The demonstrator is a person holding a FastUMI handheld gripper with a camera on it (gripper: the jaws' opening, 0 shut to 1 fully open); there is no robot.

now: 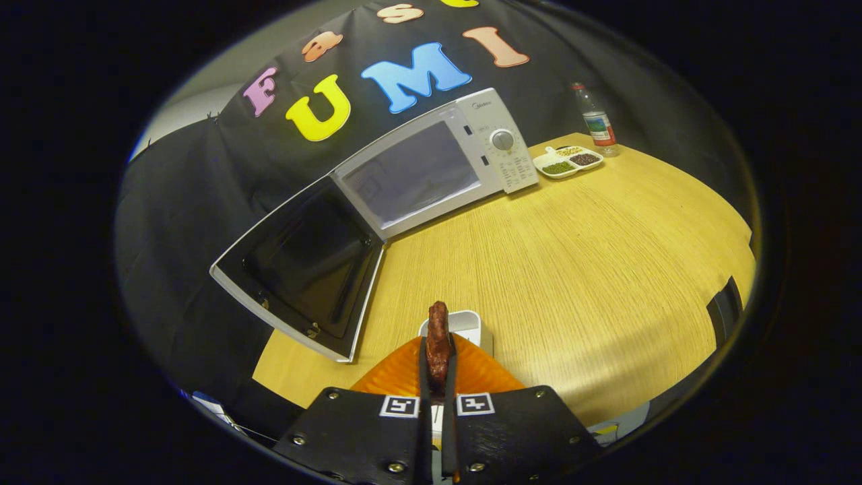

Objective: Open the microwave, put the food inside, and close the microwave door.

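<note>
Gripper view: fingers [438, 397] clamped close on a dark reddish-brown strip of food [438, 343], held upright on edge between them, above an orange ribbed plate [397, 374] and a small white container [468, 323] on the pale wooden round table [572, 269]. White microwave [438, 158] far ahead, dark-windowed door [303, 263] swung open leftward. Best to carry high over the door's edge, aim right of it into the cavity, release low.
</note>
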